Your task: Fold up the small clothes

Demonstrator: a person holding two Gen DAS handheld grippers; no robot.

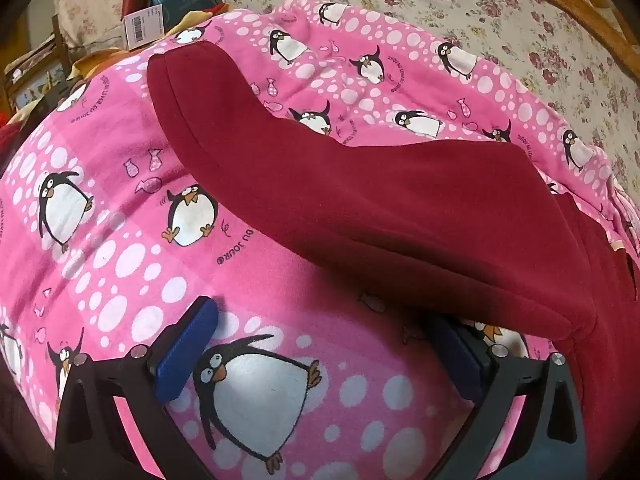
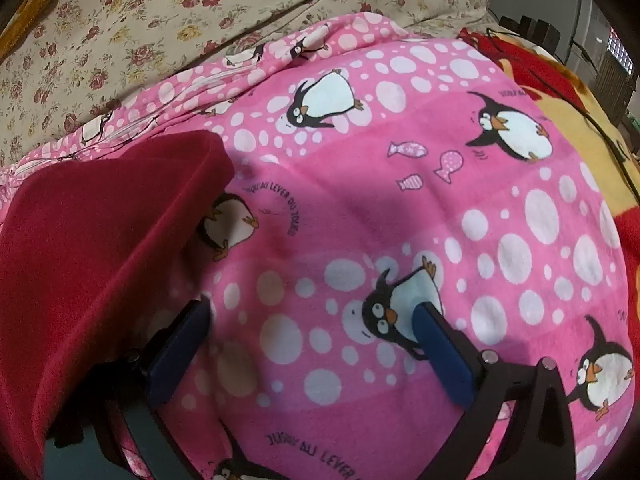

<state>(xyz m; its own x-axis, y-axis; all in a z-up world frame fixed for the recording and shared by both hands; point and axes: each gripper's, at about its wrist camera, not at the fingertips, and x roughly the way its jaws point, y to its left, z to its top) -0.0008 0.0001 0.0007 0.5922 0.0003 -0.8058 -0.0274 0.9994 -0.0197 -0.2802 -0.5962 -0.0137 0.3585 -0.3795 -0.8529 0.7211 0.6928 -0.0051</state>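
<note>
Jaws both wide, empty | left view: barcode tag (image 1: 141, 27) | right view: red-yellow blanket (image 2: 560, 92) | maroon garment (image 1: 380, 208) between

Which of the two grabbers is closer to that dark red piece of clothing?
It is too close to call. The left gripper has the red garment draped over its right-hand finger; the right gripper has the garment beside its left-hand finger. Both stand open, gripping nothing.

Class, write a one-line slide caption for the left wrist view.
Left gripper, jaws open, hovers beside a dark red garment on a pink penguin-print blanket.
</note>
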